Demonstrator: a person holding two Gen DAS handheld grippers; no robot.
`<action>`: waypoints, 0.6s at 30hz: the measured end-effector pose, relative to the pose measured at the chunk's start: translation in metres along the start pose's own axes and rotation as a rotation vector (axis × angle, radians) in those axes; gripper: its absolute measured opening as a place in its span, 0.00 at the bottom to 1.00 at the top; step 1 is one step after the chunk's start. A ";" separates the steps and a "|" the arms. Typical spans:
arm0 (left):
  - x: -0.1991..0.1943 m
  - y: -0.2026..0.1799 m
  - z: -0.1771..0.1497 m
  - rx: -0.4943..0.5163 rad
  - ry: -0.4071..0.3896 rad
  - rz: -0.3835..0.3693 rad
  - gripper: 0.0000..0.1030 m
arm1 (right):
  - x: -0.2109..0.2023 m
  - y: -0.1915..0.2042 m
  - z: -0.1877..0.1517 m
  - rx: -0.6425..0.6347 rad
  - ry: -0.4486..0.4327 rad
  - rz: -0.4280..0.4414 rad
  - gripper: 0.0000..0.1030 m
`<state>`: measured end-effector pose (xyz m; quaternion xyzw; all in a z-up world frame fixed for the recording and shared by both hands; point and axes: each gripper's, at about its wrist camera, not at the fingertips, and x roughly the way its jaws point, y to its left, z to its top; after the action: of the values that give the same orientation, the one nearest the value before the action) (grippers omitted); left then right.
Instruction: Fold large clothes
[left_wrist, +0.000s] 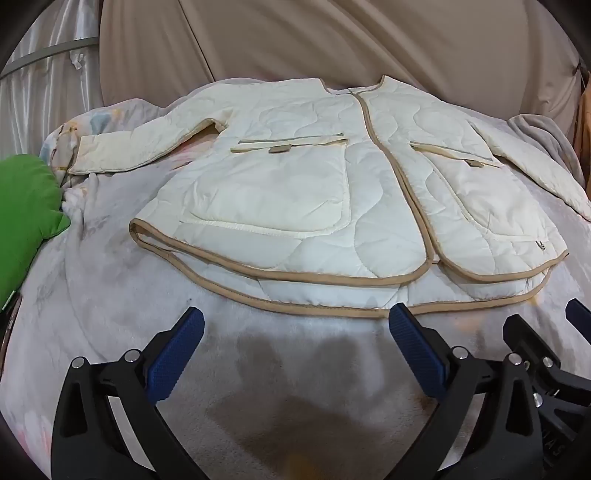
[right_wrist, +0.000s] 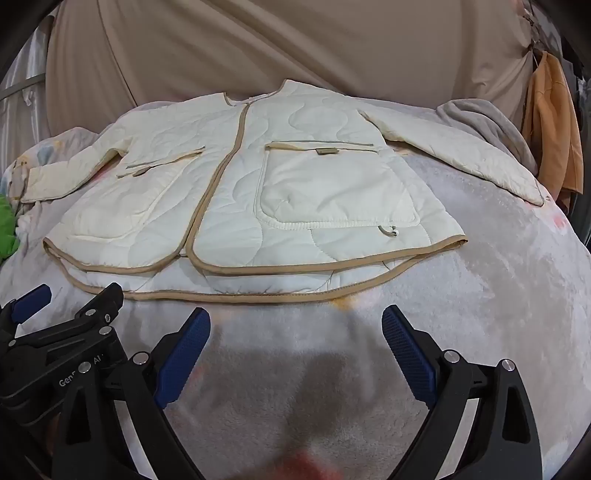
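A cream quilted jacket (left_wrist: 314, 184) (right_wrist: 258, 192) with tan trim lies flat and face up on a grey blanket (left_wrist: 110, 280) (right_wrist: 498, 277), both sleeves spread out to the sides. My left gripper (left_wrist: 295, 325) hovers open just short of the jacket's hem, near its left half, with nothing between its blue pads (left_wrist: 177, 354). My right gripper (right_wrist: 295, 325) hangs open in front of the hem's right half, its pads (right_wrist: 406, 354) bare. The two grippers sit side by side, each showing at the edge of the other's view.
A green cushion (left_wrist: 26, 214) lies at the left edge of the bed. Beige drapes (left_wrist: 332, 44) hang behind the jacket. A grey throw (right_wrist: 487, 122) is bunched at the back right, beside an orange garment (right_wrist: 554, 136) hanging on the right.
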<state>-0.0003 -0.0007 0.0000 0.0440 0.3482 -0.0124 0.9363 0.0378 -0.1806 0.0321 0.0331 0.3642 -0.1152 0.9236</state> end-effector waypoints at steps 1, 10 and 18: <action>0.000 0.000 0.000 0.000 0.000 0.001 0.95 | 0.000 0.000 0.000 -0.001 0.000 -0.002 0.90; 0.000 0.001 0.000 -0.009 0.009 -0.008 0.94 | 0.000 0.001 0.002 -0.008 0.001 -0.007 0.90; 0.000 0.000 0.000 -0.007 0.011 -0.006 0.93 | 0.000 0.001 0.003 -0.007 0.004 -0.006 0.90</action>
<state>0.0003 -0.0005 0.0000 0.0396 0.3535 -0.0138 0.9345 0.0399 -0.1806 0.0340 0.0289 0.3664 -0.1167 0.9227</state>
